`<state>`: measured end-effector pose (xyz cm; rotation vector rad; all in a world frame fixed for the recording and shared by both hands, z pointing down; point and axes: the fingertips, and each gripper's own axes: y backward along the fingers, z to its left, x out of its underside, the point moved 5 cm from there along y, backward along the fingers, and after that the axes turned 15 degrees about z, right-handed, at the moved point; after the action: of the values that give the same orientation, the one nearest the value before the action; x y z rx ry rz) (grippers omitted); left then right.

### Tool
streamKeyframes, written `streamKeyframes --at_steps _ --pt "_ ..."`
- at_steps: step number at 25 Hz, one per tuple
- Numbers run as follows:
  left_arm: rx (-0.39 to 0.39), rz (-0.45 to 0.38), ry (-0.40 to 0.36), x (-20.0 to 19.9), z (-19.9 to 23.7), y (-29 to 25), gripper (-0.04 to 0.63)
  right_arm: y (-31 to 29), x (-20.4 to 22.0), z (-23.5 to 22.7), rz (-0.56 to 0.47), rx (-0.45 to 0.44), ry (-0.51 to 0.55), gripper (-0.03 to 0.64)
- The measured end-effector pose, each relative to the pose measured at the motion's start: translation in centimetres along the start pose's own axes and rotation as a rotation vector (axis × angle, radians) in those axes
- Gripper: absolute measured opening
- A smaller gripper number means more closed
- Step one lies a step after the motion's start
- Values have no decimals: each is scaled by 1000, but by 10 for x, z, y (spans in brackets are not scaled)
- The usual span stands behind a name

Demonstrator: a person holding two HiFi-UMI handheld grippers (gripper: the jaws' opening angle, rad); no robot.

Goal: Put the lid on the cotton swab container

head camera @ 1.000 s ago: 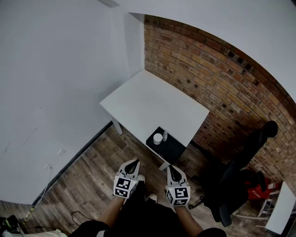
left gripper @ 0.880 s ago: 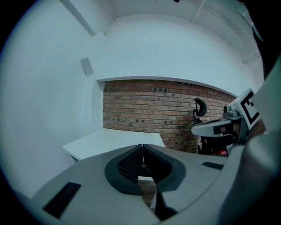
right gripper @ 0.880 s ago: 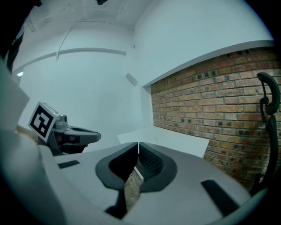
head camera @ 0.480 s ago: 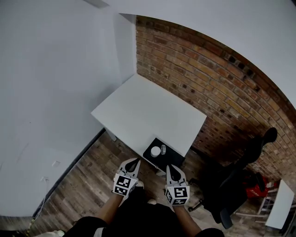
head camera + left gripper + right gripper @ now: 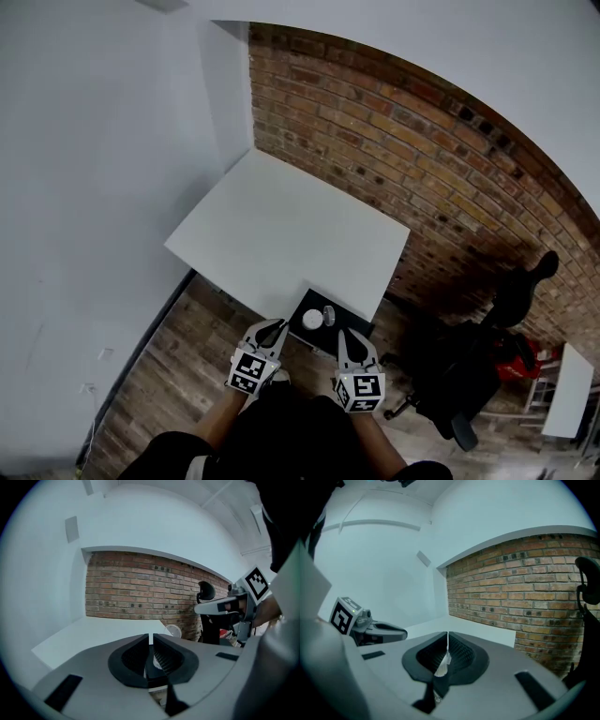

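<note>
Holding my left hand-held gripper (image 5: 272,329) and right hand-held gripper (image 5: 348,338) shut and empty just short of the black mat (image 5: 296,313), I judge the clear lid (image 5: 328,311) on it, beside the cotton swab container (image 5: 312,320), light and slippery, best pinched across its rim.

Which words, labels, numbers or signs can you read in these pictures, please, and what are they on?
No text can be read anywhere.
Left gripper and right gripper: only black-and-white square markers, with no letters or digits.
Container on the mat: too small to show any label.
</note>
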<state>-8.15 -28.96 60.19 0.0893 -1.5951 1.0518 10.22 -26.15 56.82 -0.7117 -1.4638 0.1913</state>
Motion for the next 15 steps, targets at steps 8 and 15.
streamKeyframes --at_steps 8,15 --pt "108 28 -74 5 1 -23 47 -7 -7 2 1 50 -11 23" --pt "152 60 -113 16 -5 -41 164 -12 -8 -2 -1 61 -19 23"
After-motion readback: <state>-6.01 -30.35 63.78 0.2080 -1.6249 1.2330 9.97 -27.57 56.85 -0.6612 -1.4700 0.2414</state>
